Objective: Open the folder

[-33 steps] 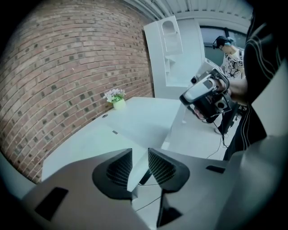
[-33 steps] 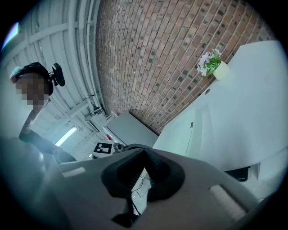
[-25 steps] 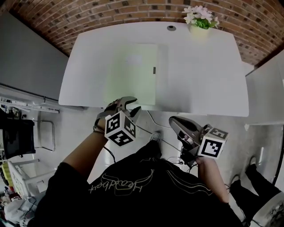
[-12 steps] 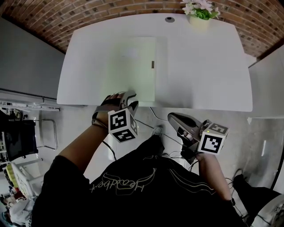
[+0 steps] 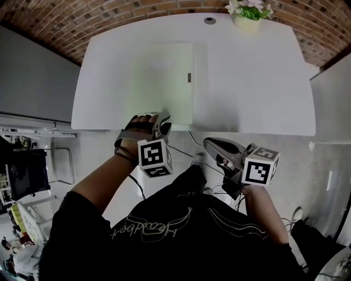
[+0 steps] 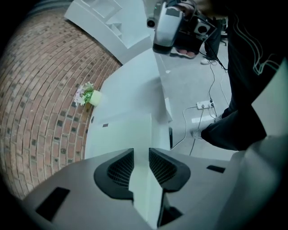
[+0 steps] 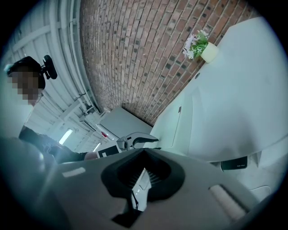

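Left gripper (image 6: 141, 155) shown parted in its own view, pale green folder (image 5: 164, 82) just ahead, right gripper (image 5: 207, 144) closed, held off the white table (image 5: 252, 82), flower pot (image 5: 248, 16) at far edge.

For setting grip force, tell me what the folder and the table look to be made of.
Folder: probably thin plastic or card, pale green and matte; it lies as a flat, crisp-edged sheet.
Table: likely laminate or painted board; smooth, even white, with no grain visible.
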Demonstrator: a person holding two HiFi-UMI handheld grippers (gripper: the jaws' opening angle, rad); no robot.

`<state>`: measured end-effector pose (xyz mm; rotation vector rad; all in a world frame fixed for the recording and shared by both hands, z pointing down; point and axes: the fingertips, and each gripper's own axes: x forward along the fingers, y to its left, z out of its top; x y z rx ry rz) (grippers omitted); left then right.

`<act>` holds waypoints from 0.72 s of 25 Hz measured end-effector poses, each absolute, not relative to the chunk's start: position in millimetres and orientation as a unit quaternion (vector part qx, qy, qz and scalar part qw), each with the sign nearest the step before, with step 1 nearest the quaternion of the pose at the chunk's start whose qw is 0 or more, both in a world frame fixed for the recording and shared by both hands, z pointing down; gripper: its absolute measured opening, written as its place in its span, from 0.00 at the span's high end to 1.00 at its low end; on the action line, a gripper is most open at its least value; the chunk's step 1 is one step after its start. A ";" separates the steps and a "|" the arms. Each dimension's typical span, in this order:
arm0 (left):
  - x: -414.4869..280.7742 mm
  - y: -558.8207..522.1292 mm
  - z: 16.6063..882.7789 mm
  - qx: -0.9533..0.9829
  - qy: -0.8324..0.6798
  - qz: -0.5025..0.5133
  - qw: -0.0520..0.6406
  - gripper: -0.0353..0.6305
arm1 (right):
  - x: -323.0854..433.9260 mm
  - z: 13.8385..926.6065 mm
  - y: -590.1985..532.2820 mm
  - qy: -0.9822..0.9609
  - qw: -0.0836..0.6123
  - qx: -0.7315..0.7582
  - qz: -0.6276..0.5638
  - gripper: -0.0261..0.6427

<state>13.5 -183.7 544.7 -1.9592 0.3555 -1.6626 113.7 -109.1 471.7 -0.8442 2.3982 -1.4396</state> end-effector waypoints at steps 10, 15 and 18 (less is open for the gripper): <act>24.1 -180.5 539.2 -0.708 0.108 -0.612 0.335 0.89 | 107.0 480.6 -108.6 0.815 0.102 -0.285 -0.494 0.96; 17.6 -173.3 544.3 -0.706 0.090 -0.631 0.310 0.90 | 104.6 485.4 -106.8 0.813 0.093 -0.287 -0.498 0.96; 15.0 -169.2 545.8 -0.709 0.079 -0.637 0.292 0.91 | 102.5 487.4 -108.1 0.812 0.093 -0.288 -0.499 0.96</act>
